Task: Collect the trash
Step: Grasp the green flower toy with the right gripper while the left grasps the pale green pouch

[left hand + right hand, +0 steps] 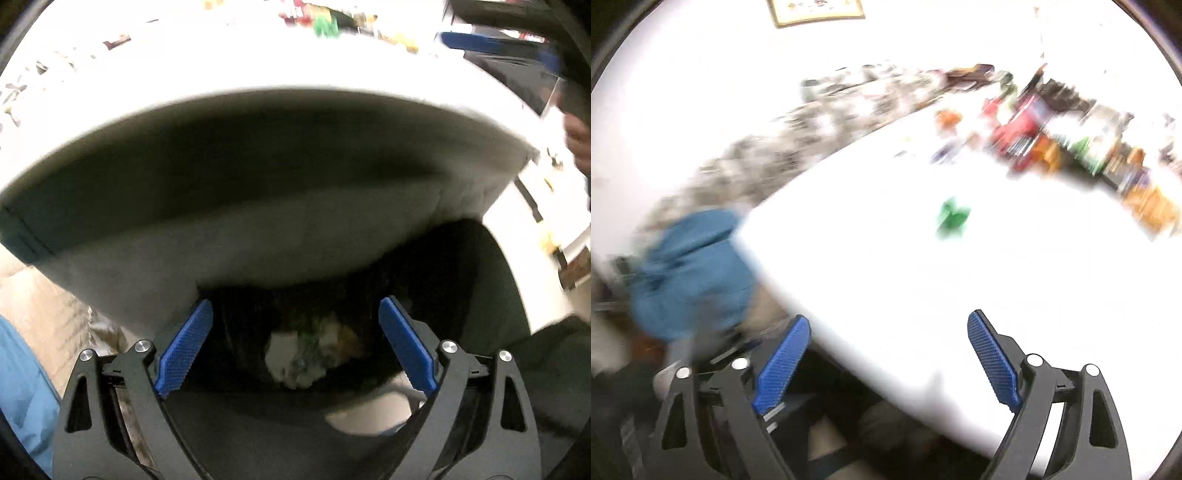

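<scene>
In the left wrist view a dark bin (484,280) stands below the edge of the white table (258,122). Crumpled white and greenish trash (306,354) lies at its bottom. My left gripper (295,310) hangs over the bin mouth, pointing steeply down, open, with nothing between its blue pads (184,347). A blurred white scrap (369,413) shows near the bin's front rim. In the right wrist view my right gripper (888,321) stands open and empty over the near corner of the table (923,280). A small green object (953,218) lies on the tabletop ahead of it.
Colourful packages and bottles (1071,147) crowd the table's far right side. A person's blue sleeve (687,273) is at the left beside the table corner. A hand (580,144) and a blue-and-black tool (487,44) show at the upper right. Patterned floor (775,155) lies beyond.
</scene>
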Motion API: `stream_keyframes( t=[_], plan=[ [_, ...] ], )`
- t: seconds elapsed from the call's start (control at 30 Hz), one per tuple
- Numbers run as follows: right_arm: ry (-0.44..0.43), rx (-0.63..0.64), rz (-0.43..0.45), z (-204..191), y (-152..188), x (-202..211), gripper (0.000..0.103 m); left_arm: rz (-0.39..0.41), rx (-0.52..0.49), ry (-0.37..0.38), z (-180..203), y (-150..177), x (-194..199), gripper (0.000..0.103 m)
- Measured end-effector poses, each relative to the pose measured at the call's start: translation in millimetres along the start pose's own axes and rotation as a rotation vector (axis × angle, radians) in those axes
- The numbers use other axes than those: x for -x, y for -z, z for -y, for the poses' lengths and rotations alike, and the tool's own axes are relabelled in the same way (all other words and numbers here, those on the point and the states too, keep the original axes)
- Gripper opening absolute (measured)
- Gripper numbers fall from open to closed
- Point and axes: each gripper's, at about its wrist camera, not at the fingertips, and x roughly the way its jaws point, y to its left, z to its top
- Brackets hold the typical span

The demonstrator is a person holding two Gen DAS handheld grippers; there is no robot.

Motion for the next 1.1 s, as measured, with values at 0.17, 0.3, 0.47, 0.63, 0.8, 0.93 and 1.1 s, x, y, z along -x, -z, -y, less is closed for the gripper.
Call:
stream_keyframes(
  t=[0.17,0.3,0.47,0.63,0.8,0.93,1.1],
  plan=[
    [0.172,-0.009,-0.035,4,-41,-60,0.077,0.115,0.014,-0.003,-4,-16,36,0.090],
    [0.256,-0.032,-0.077,11,-42,-95,0.040,0.151,0.020,-0.017,-10,-28,46,0.090],
    [0.207,-0.093,-0.036,5,-25,-74,0.040,0.240,-0.003,-0.100,-18,-70,62,0.090],
    [0.145,-0.136,0.057,8,-10,-21,0.040,0.326,0.094,-0.182,-69,-173,52,0.091],
    [0.151,-0.214,0.093,34,7,11,0.040,0.231,0.372,-0.227,-152,-260,-14,0.091],
    [0.153,-0.267,0.099,56,21,22,0.041,0.186,0.590,-0.244,-198,-287,-59,0.091],
    [0.147,-0.299,0.096,77,28,23,0.041,0.111,0.615,-0.394,-209,-317,-96,0.092]
  ],
)
